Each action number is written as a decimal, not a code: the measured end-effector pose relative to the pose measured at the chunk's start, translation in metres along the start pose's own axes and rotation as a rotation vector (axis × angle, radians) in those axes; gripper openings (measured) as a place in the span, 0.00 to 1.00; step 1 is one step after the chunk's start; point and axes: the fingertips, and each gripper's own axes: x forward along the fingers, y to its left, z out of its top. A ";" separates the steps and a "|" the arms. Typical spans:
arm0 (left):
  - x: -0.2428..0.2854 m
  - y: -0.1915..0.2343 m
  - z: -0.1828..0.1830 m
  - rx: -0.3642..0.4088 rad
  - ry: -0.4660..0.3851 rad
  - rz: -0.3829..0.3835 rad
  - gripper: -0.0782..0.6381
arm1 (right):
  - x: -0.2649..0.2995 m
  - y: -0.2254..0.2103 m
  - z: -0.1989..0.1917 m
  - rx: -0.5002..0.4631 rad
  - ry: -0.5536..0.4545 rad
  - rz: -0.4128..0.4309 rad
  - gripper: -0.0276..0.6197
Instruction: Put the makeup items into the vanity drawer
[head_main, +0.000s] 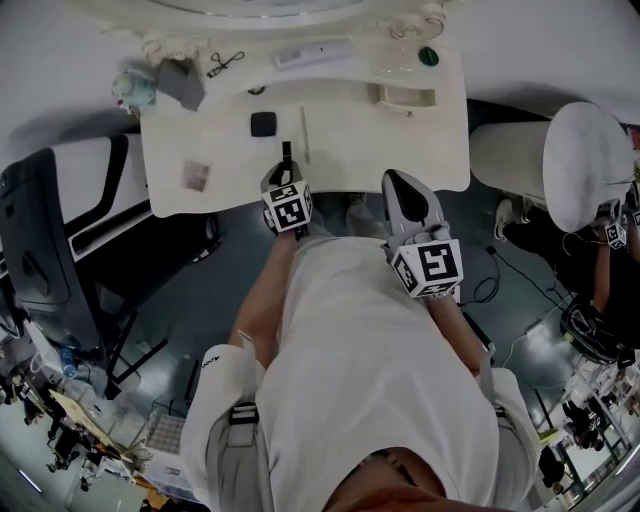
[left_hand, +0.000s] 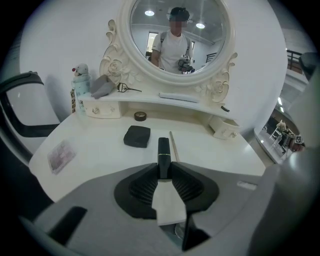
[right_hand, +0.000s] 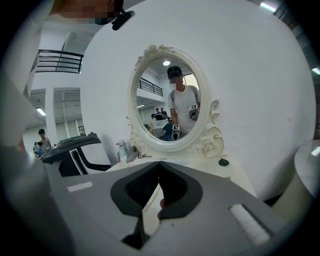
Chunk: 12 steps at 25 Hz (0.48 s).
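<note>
Our left tool (left_hand: 163, 170) is narrowed onto a black tube (left_hand: 163, 156). Both jaws press on its lower end, and the rest sticks out past the tips toward the far side, over the near middle of the white counter (left_hand: 95, 165). Just right of the tube a thin pale stick (left_hand: 173, 146) lies flat on the counter, pointing near to far. A little farther and to the left sits a square black compact (left_hand: 137, 136), and beyond it a small round dark pot (left_hand: 140, 116) stands by the raised back shelf. Well to the left, near the counter's edge, lies a flat pinkish packet (left_hand: 61, 155). On the shelf we see an eyelash curler (left_hand: 127, 88) and a grey pouch (left_hand: 102, 86) toward the left end. There is a small drawer (left_hand: 102, 108) below them and another small drawer (left_hand: 225, 128) at the far right, under the oval mirror (left_hand: 177, 35). Our right tool (right_hand: 159, 164) holds nothing, and its jaw tips meet. In the head view it hangs at the near right edge of the counter, apart from every item.
</note>
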 end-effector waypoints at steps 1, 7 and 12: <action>-0.002 -0.005 0.003 0.005 -0.006 -0.007 0.24 | 0.000 -0.001 0.001 0.007 -0.006 0.002 0.06; -0.004 -0.049 0.027 0.050 -0.031 -0.061 0.24 | -0.004 -0.024 0.009 0.046 -0.045 -0.006 0.06; -0.001 -0.092 0.051 0.136 -0.046 -0.118 0.24 | -0.011 -0.050 0.020 0.079 -0.080 -0.046 0.06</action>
